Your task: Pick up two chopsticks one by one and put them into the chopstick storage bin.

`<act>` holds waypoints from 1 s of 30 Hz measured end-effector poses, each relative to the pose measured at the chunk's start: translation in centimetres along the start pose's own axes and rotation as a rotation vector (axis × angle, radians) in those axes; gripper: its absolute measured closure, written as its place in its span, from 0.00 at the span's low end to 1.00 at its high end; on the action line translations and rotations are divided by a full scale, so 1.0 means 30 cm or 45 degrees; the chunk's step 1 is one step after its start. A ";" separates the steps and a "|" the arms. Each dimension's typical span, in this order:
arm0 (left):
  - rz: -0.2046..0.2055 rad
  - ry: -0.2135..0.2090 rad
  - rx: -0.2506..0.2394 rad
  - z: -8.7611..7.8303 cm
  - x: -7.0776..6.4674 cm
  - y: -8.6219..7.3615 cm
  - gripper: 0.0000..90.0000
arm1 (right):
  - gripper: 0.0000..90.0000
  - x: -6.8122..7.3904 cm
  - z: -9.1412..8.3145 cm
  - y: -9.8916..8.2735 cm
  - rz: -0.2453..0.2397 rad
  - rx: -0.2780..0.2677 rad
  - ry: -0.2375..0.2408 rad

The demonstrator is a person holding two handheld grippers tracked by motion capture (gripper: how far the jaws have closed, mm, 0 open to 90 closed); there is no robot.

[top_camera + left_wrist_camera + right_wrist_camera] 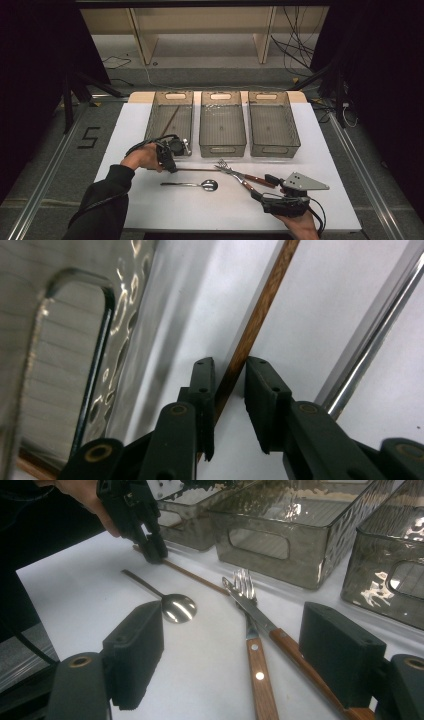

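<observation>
A thin brown chopstick (200,169) (260,305) lies on the white table in front of the left bin. My left gripper (169,167) (230,367) points down over its left end. The stick runs between the jaws; one pad is against it and a thin gap shows at the other. My right gripper (264,187) (235,650) rests open near the front right, its jaws wide on either side of the wooden handles of a fork (232,171) (257,665) and a knife (257,180) (295,650). A metal spoon (192,185) (177,607) lies just in front of the chopstick.
Three clear grey bins stand in a row at the back: left (152,120), middle (204,125), right (295,127). The left bin holds another brown chopstick (170,121). Its wall (65,340) is close beside my left gripper. The spoon's handle (370,340) runs alongside.
</observation>
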State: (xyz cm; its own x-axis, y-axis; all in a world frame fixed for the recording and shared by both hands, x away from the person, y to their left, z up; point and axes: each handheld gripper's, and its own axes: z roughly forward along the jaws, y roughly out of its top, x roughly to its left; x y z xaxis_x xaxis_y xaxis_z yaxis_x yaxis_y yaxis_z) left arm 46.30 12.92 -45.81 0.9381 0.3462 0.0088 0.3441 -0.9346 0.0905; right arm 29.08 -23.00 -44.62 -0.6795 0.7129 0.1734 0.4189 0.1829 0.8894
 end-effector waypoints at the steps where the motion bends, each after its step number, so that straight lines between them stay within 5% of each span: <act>1: -0.002 0.000 0.000 0.000 -0.004 0.000 0.84 | 0.30 0.000 0.001 0.000 0.001 0.002 -0.001; 14: 0.090 -0.002 0.005 -0.003 -0.023 -0.023 0.93 | 0.30 0.001 0.002 0.000 0.001 0.003 0.000; 30: 0.125 0.032 -0.103 -0.058 -0.056 -0.041 0.94 | 0.30 0.002 0.004 0.000 0.000 0.006 0.000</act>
State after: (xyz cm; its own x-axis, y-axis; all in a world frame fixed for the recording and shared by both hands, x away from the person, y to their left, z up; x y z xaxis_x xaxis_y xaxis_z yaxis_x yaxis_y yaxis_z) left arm 44.23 13.61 -44.21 0.9656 0.2560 0.0466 0.2450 -0.9549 0.1679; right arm 29.10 -22.89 -44.66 -0.6797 0.7127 0.1737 0.4216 0.1857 0.8876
